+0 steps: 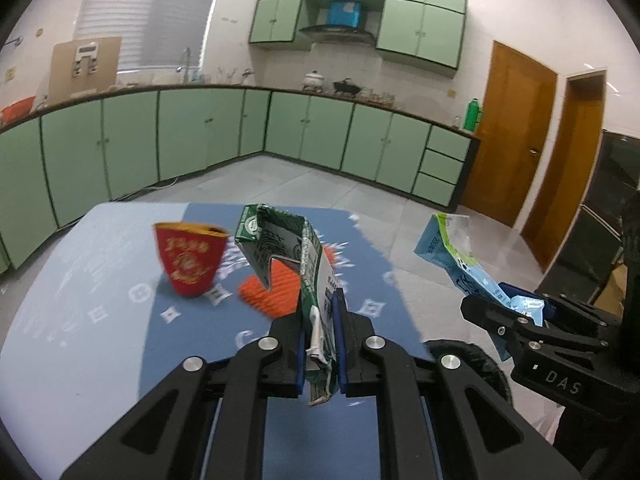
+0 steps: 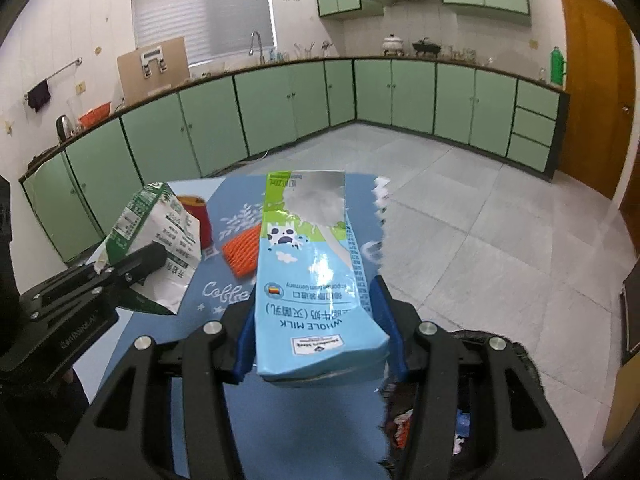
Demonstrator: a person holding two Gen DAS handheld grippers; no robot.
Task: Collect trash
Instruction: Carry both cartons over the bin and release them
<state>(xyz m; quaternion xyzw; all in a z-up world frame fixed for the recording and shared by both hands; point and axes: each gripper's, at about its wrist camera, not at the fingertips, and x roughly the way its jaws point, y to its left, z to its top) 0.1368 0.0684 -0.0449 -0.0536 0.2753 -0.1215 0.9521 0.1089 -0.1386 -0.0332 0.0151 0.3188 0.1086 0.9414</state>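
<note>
Both cartons are off the bench already. Left gripper (image 1: 320, 344) has its jaws pinching a flattened green carton (image 1: 288, 248) by its crumpled end — thin hold, it could slide out on a swing. Right gripper (image 2: 320, 336) clamps the blue carton (image 2: 316, 280) across its width. Farther out, the red cup (image 1: 190, 260) and orange scrap (image 1: 272, 292) sit close together — easy to knock.
</note>
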